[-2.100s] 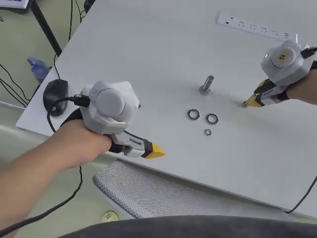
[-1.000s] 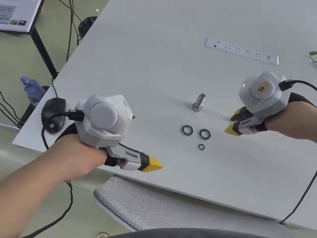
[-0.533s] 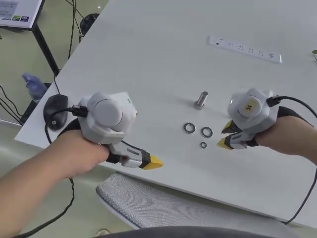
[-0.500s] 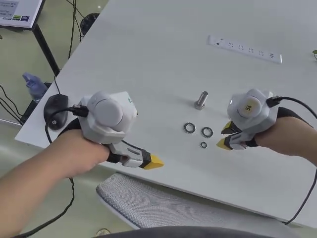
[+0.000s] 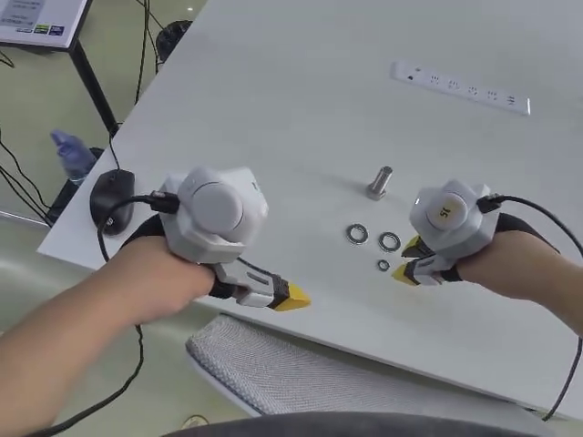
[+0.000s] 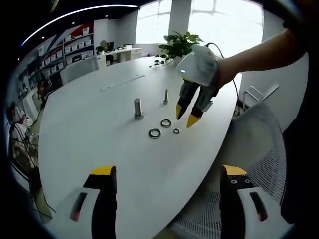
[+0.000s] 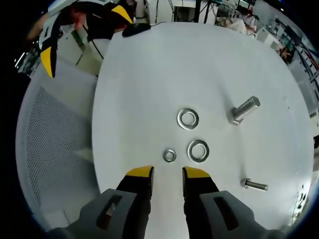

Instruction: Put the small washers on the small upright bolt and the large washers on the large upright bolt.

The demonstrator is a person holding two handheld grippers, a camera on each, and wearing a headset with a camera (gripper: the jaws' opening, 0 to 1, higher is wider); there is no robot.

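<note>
Right gripper view: a small silver metal washer (image 7: pixel 169 155) lies flat on the white counter (image 7: pixel 149 74), just ahead of the right gripper (image 7: pixel 167 173). The gripper's yellow-tipped jaws stand a little apart with nothing between them. Just to the washer's right in this view lies one large silver washer (image 7: pixel 198 151). A second large silver washer (image 7: pixel 188 118) lies a little farther out. The three rings are near one another but apart.

Past the washers, the large silver bolt (image 7: pixel 244 110) stands on its hex head. The small slim silver bolt (image 7: pixel 255 185) stands off to the view's right, level with the right gripper's side.

In the left gripper view both bolts are upright, the small one behind the large one. The right gripper points down at the counter just beside the small washer. Whether its tips touch the surface cannot be told.

The left gripper (image 6: pixel 168 172) has its jaws spread wide, holding nothing. In the head view it is held at the counter's near edge, well apart from the washers, above a grey mesh chair (image 5: pixel 273 364).

Farther out, a white power strip (image 5: pixel 460 88) lies along the far side of the counter, and a black computer mouse (image 5: pixel 111 188) sits at its left corner. A blue spray bottle (image 5: pixel 71 153) stands lower down beyond that edge.
</note>
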